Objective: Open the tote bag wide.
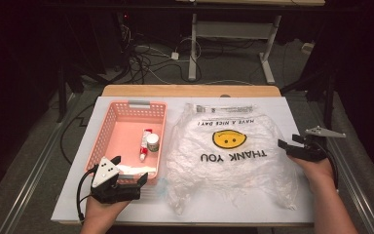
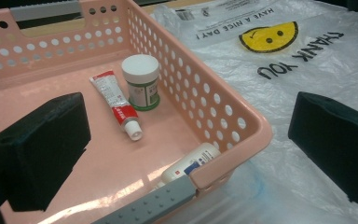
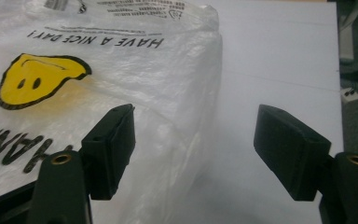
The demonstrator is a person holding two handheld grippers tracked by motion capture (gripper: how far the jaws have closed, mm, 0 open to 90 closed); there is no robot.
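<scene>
A pink perforated basket [image 1: 108,127] sits at the left of the white mat and holds a red-and-white tube [image 1: 144,147], a white-lidded jar [image 1: 152,142] and a small white bottle [image 2: 192,163] by its near wall. To its right lies a crumpled clear plastic bag [image 1: 224,163] printed with a yellow smiley and "THANK YOU". My left gripper [image 1: 129,169] is open over the basket's near right corner, with one jaw above the basket floor and the other above the bag [image 2: 307,70]. My right gripper [image 1: 291,142] is open at the bag's right edge [image 3: 186,107]; its pads do not press the film.
The white mat [image 1: 292,112] covers a wooden table [image 1: 190,90]; bare mat lies right of the bag. The basket's grey handles [image 2: 149,205] sit on its near and far walls. Cables and desk legs [image 1: 193,48] stand on the floor beyond the table.
</scene>
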